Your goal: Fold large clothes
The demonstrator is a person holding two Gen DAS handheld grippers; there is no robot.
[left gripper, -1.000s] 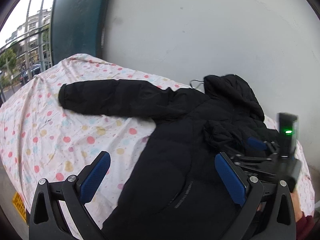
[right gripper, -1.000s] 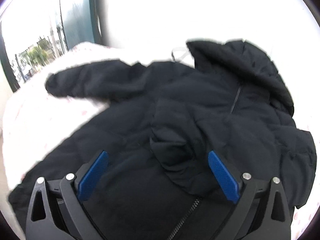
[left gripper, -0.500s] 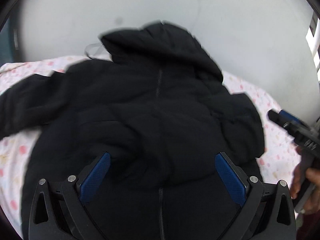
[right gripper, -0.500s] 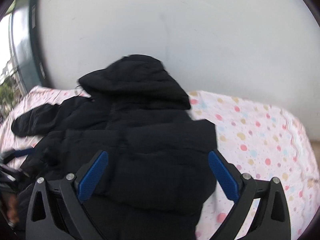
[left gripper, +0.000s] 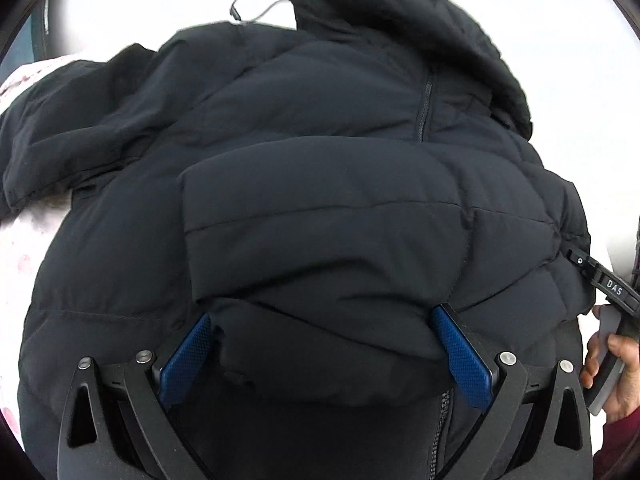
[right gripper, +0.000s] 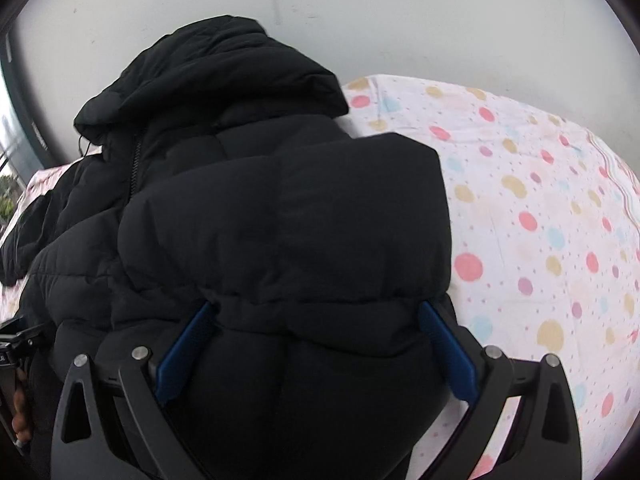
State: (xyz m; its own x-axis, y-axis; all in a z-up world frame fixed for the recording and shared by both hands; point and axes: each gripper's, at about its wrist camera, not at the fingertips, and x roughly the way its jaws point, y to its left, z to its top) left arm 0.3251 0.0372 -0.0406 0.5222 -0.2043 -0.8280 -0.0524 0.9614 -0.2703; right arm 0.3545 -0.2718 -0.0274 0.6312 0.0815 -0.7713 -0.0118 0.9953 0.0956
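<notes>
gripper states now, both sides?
Left gripper: open, jaws straddling the folded sleeve of the black jacket.
Right gripper: open, straddling the jacket's bulk.

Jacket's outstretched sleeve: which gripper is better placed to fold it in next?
Left, probably. The outstretched sleeve lies on the left gripper's side; the right gripper sits over the jacket's opposite edge, by the spotted sheet.

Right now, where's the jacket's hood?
The hood sits at the far end of the black jacket, up against the white wall; it shows top left of centre in the right wrist view, with the dotted sheet to its right.
</notes>
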